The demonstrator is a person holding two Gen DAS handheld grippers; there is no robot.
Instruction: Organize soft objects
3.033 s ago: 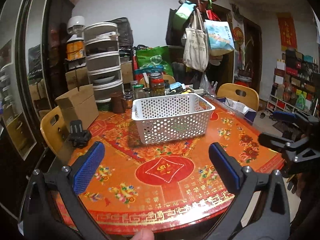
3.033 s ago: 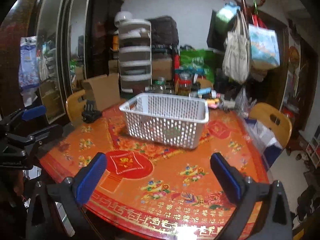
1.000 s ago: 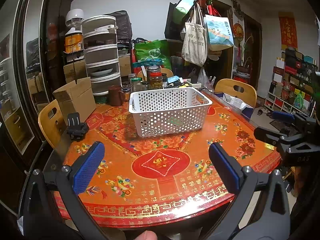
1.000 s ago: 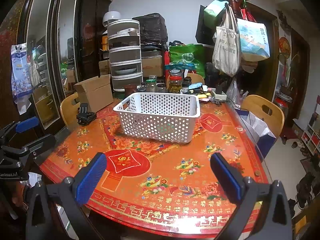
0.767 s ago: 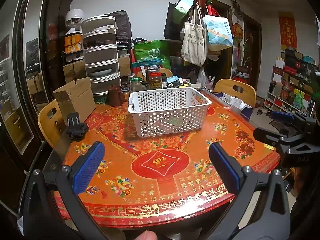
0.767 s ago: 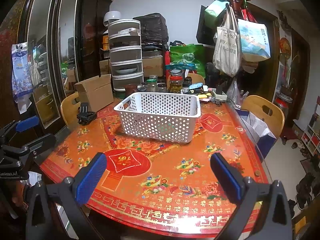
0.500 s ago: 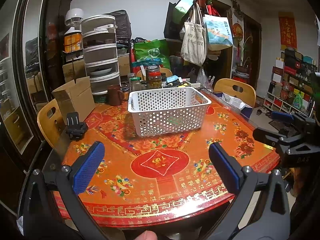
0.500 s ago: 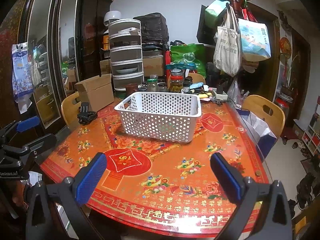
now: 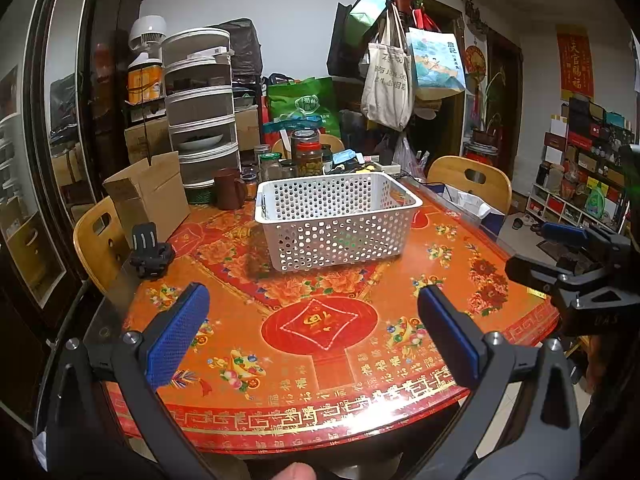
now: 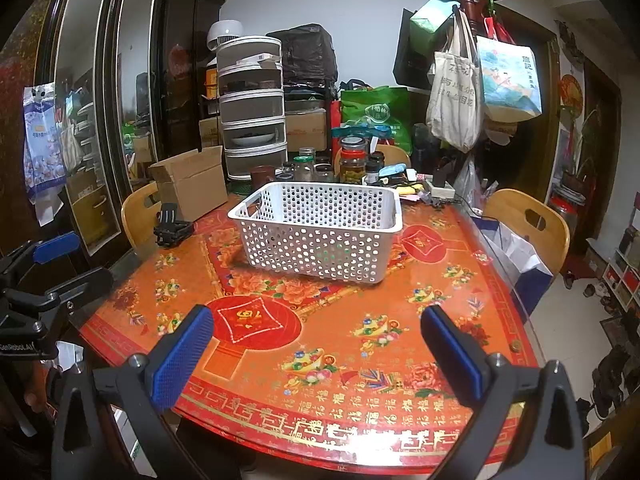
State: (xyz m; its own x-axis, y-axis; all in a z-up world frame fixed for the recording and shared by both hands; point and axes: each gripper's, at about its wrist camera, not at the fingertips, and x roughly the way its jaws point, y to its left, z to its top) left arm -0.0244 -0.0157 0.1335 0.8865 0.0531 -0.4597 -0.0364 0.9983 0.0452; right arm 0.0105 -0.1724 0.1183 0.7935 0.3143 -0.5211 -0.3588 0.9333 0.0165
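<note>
Fingers of my left gripper (image 9: 312, 328) and right gripper (image 10: 316, 344) are gaping, empty; basket (image 9: 334, 220) ahead is looking light, stiff, best gripped by its rim.

The round tabletop (image 9: 320, 360) has a glossy red-orange cover. A white perforated basket (image 9: 336, 220) stands near its centre; a cardboard box (image 9: 148, 196) at 10 o'clock, jars (image 9: 304, 156) at 12.

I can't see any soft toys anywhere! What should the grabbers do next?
Probably turn to look around for soft things. Both the left gripper and right gripper are open and hold nothing, and no soft thing lies loose on the bare stretch of the red patterned round table beside the white perforated plastic basket.
</note>
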